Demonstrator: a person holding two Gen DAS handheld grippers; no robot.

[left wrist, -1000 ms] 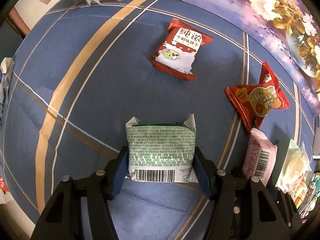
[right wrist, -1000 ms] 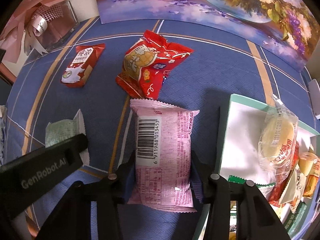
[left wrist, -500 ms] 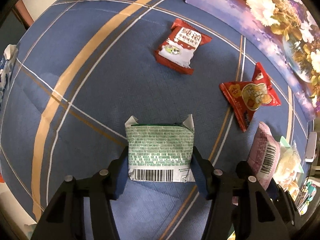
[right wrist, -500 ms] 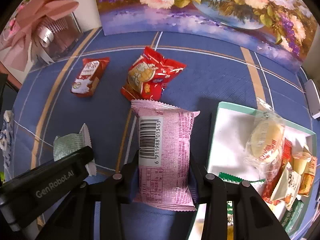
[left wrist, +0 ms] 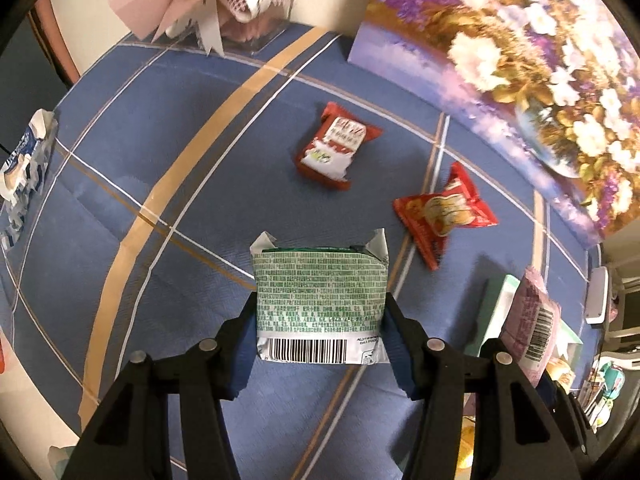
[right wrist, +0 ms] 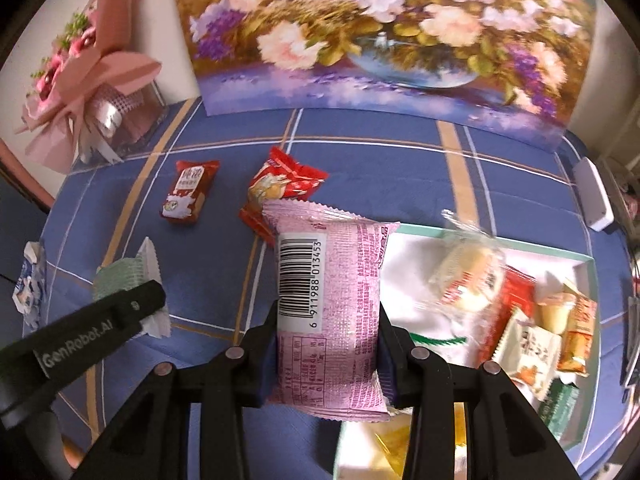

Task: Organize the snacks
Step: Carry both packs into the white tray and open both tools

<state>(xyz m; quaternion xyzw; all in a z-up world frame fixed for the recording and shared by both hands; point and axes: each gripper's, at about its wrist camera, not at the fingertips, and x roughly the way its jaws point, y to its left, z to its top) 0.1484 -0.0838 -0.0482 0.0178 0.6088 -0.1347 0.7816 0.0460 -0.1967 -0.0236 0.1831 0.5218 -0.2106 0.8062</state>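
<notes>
My left gripper [left wrist: 320, 320] is shut on a green snack packet [left wrist: 320, 300], barcode toward the camera, held above the blue cloth. My right gripper [right wrist: 328, 336] is shut on a pink snack packet [right wrist: 328, 300], held up above the left edge of a mint-rimmed white box [right wrist: 500, 240] that holds several snacks. The pink packet also shows in the left wrist view [left wrist: 532, 316], and the green packet in the right wrist view [right wrist: 120, 276]. A red-and-white packet [left wrist: 336, 146] and a red bag [left wrist: 444, 212] lie on the cloth ahead.
A floral painting [right wrist: 380, 36] stands along the back. A pink bouquet [right wrist: 84, 80] stands at the back left. A blue-and-white packet [left wrist: 22, 172] lies at the cloth's left edge. A white device [right wrist: 594, 196] lies at the right.
Both grippers have risen and pulled back with their packets; the cloth and loose snacks look farther away. The pink packet now hangs over the box edge.
</notes>
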